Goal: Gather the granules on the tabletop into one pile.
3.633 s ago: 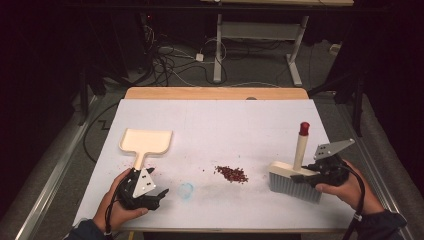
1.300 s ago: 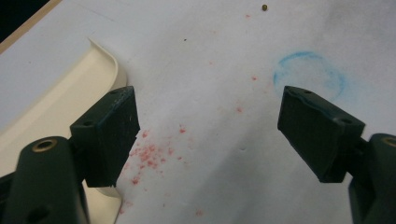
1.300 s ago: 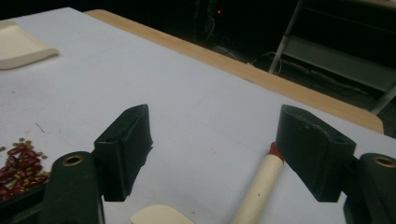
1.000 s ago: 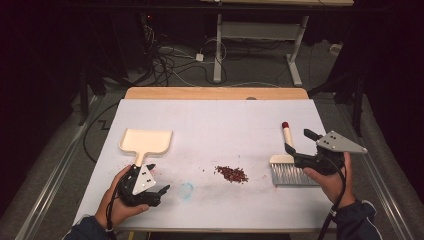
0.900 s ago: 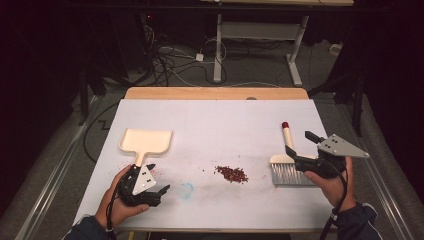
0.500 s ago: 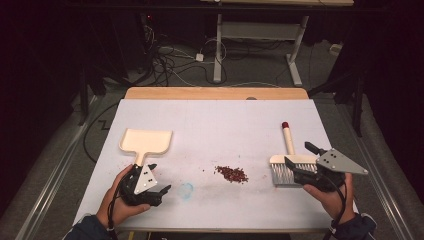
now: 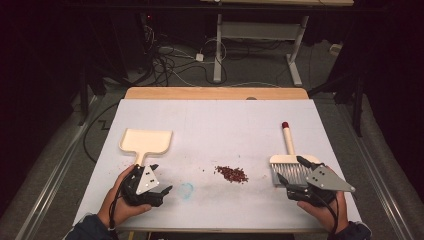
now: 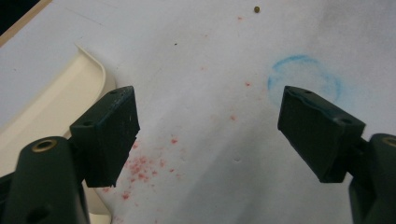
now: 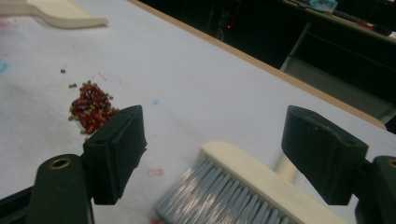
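Observation:
A cream dustpan lies flat at the left, its handle pointing toward me. My left gripper rests just beside that handle, open with nothing between its jaws. From the left gripper view, the dustpan sits beside the left jaw of my left gripper. A small pile of red beans lies mid-table. The brush lies flat at the right, its red-tipped handle pointing away. My right gripper hovers open over the bristles. Through the right gripper view, the brush lies below the wide jaws of my right gripper, with the beans to the left.
A blue circle mark is drawn on the white table cover near my left gripper. Faint red stains dot the cover there. A wooden table edge runs along the far side; cables and table legs lie on the floor beyond.
The right gripper held the brush upright, then laid it flat and let go. It has since drawn back toward me. The left gripper has stayed put.

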